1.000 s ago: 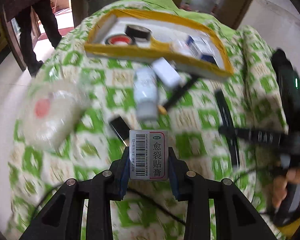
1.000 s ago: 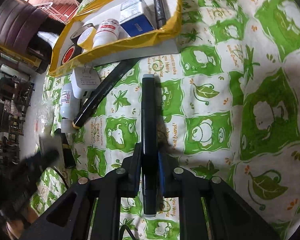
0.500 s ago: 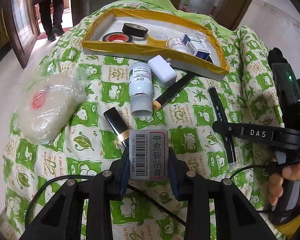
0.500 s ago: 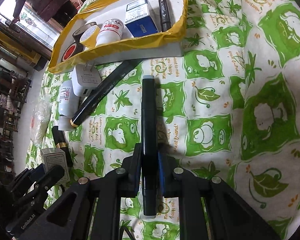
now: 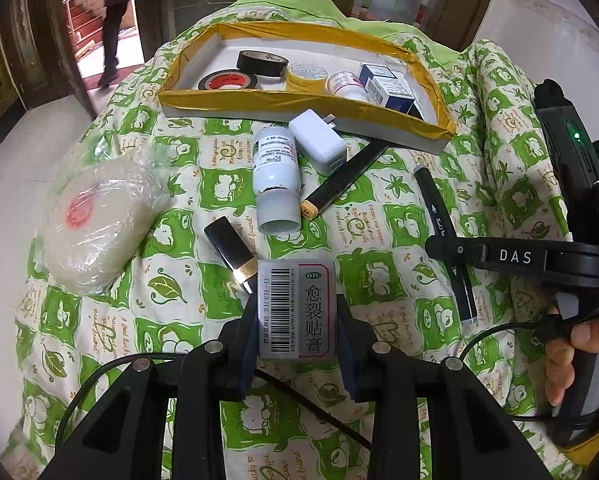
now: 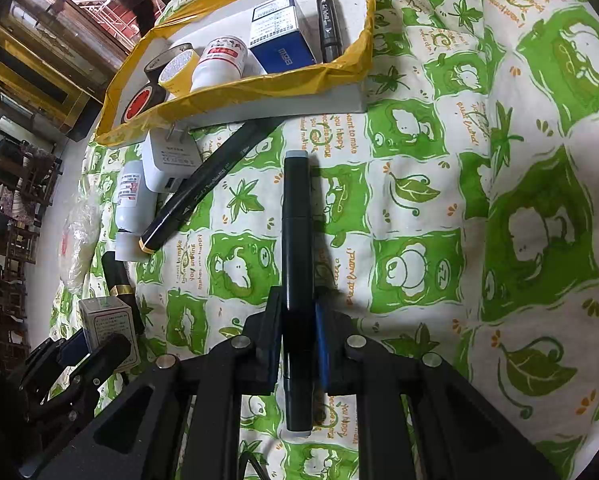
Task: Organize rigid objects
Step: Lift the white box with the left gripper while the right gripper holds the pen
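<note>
Black left gripper (image 5: 297,316): jaws closed on a small medicine box (image 5: 296,309), barcode face up, held upright above the cloth.
Right gripper (image 6: 297,336): clamped around a black marker (image 6: 296,280) near its rear half; the marker's far end seems to touch the cloth, hard to tell.
Nearby on cloth: lipstick tube (image 5: 230,249), white bottle (image 5: 276,179) lying on its side, white charger (image 5: 318,141), second marker (image 5: 346,179) resting against the tray.
Yellow-taped tray (image 5: 299,100): holds tape rolls (image 5: 262,63), a blue box (image 5: 386,87), another marker (image 6: 328,24).
Green-patterned cloth (image 6: 479,208): under everything.
</note>
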`<state>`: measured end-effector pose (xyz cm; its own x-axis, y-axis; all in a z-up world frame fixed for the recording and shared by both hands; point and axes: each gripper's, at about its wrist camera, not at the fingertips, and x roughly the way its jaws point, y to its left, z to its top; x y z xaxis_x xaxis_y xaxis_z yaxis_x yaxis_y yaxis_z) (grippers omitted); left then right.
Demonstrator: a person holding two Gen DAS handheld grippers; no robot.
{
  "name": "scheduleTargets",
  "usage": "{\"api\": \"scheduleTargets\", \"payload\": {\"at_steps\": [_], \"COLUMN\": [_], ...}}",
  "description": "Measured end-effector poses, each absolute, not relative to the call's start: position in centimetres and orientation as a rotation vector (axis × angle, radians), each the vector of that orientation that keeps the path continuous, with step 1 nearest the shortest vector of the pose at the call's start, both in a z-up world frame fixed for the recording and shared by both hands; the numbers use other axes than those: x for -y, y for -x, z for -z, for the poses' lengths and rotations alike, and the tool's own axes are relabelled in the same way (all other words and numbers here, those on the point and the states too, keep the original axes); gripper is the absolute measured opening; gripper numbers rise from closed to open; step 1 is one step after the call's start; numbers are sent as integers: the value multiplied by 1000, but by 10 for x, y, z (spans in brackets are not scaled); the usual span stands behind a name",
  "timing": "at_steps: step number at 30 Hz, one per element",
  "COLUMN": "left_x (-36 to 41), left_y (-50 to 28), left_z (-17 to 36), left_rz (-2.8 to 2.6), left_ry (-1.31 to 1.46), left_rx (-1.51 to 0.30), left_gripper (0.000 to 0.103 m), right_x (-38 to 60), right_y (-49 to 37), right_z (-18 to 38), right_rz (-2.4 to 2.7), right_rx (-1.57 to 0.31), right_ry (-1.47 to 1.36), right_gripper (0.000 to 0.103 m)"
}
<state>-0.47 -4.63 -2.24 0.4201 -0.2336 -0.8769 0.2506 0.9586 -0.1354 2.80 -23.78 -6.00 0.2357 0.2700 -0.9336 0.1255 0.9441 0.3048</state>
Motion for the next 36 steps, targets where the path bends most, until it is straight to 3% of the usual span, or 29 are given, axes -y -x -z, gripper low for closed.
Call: {"api": "scheduleTargets", "payload": {"at_steps": [36], "left_x": [54], "left_y": [-8], "left_z": [-28], "left_rz": [263], "left_ry": [-103], "left_rx": [-1028], "left_gripper": [35], "right_x": [257], "right_y": [-9], "right_z": [23], "right_rz": [-163], "right_rx": [-1210], "right_ry": [-434], "right_gripper": [14]}}
